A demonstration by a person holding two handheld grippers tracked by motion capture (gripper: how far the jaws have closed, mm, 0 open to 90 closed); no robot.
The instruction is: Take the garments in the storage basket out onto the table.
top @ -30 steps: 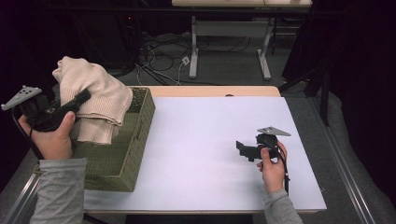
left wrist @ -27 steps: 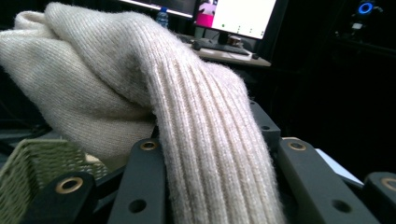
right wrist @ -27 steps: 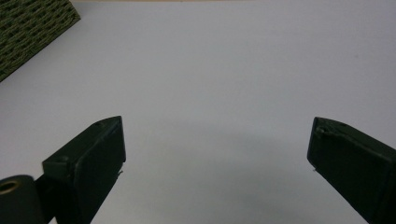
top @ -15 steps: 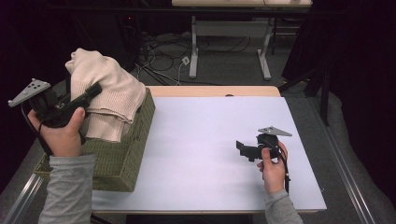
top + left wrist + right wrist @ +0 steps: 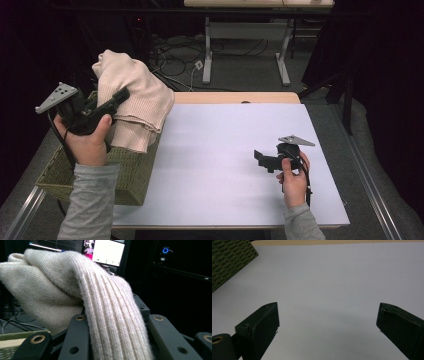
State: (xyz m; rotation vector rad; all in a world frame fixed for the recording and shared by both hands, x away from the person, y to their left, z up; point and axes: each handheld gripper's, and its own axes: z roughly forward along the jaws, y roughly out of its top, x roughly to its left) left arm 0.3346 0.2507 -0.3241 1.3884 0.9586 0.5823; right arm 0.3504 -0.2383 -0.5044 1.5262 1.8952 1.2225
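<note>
Left claw (image 5: 118, 96) clamped on a ribbed fold of the cream sweater (image 5: 135, 102), holding it raised above the woven basket (image 5: 127, 172) so the rest hangs free. Right claw (image 5: 261, 157), right of the basket, rests wide open and empty over the white desk (image 5: 215, 150), likely ready to assist.

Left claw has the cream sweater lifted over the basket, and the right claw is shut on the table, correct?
Not quite. The right claw is open, jaws wide apart over the bare white table, as the right gripper view shows. The left claw does hold the cream sweater above the basket.
</note>
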